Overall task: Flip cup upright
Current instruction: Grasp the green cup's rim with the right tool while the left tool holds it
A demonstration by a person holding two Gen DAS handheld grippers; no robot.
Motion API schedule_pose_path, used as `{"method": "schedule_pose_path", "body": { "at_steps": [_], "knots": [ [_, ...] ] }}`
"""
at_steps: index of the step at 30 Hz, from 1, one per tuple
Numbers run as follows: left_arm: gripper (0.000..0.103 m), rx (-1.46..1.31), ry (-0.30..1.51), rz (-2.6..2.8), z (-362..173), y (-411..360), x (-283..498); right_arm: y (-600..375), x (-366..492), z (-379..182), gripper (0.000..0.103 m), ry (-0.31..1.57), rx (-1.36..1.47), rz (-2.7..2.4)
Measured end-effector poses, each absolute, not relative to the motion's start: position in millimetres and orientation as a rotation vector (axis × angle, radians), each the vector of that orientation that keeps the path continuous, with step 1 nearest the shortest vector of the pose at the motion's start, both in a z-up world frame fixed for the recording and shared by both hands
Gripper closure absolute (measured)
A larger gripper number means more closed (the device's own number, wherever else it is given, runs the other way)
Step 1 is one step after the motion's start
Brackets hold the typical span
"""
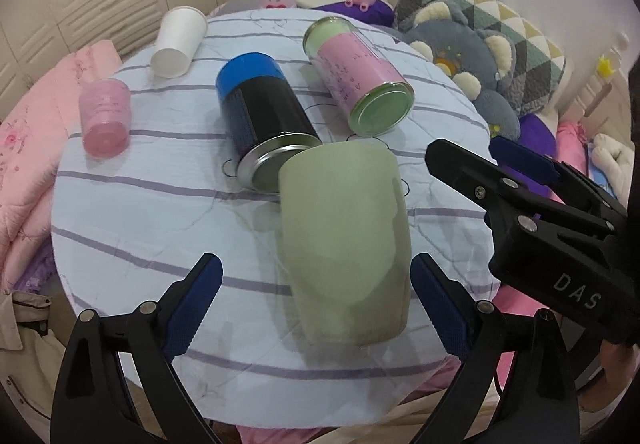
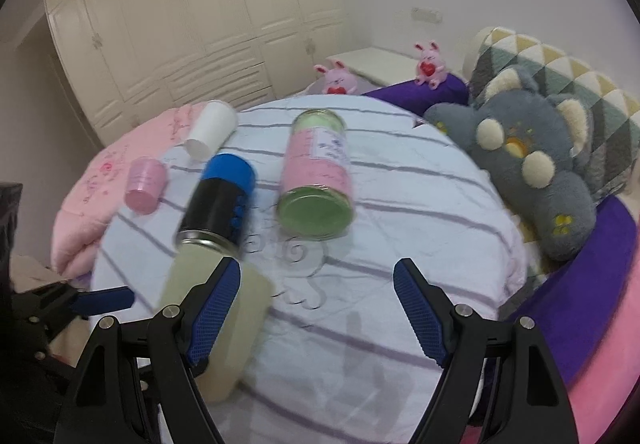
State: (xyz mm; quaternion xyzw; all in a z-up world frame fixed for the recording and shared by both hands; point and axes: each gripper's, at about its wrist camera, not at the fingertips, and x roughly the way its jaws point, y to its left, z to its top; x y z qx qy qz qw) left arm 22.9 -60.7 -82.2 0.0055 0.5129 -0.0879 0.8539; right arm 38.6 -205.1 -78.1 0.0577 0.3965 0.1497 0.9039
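Tools first: the left tool (image 1: 316, 302) is spread wide, its blue-padded fingers (image 1: 196, 300) on either side of the pale green cup (image 1: 344, 240) with a gap showing on the left side; whether the right pad touches the cup cannot be told. The cup lies on its side on the striped surface (image 1: 160, 203), its closed end pointing away from the left wrist camera toward the cans, and it is blurred. The right tool (image 2: 316, 310) is also open and holds nothing; in its own view it hangs over the cloth to the right of the cup (image 2: 216, 308), whose edge sits behind its left finger. From the left wrist view the right tool (image 1: 480, 159) reaches in from the right, just beside the cup's upper end.

Beyond the cup lies a black can with a blue cap (image 1: 264, 119), its metal base right against the cup. To the right of that lies a pink-labelled green can (image 1: 356, 75). Farther left are a small pink cup (image 1: 106, 115) and a white paper cup (image 1: 178, 41), both on their sides. A grey plush toy (image 2: 532, 163) rests past the right edge of the surface.
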Motion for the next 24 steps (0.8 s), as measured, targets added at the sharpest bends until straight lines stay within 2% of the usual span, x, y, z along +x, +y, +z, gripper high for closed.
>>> {"method": "schedule_pose_path", "body": {
  "at_steps": [24],
  "knots": [
    [0.006,-0.019,1.059,-0.168,-86,-24,4,-162,48,-97,0.023,1.017,0.218,0.433]
  ]
}}
